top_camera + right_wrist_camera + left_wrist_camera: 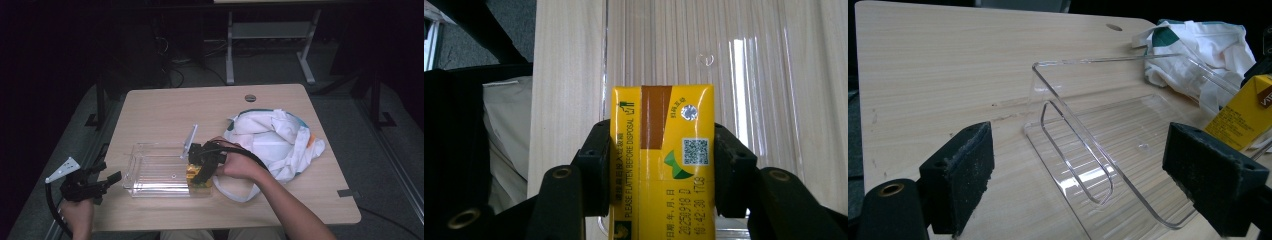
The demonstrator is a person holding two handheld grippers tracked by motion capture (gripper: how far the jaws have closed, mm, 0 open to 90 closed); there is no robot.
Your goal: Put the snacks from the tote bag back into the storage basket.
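Yellow drink carton (661, 160) sits clamped in the right tool (202, 167) over the clear tray (150, 172), needing lowering then release; left tool (92, 185) gapes empty.

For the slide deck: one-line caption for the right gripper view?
Right gripper clamps a yellow drink carton over the clear plastic tray on the wooden table.

Open left claw (1078, 185) before clear tray (1108, 145), yellow carton (1243, 112) at right.
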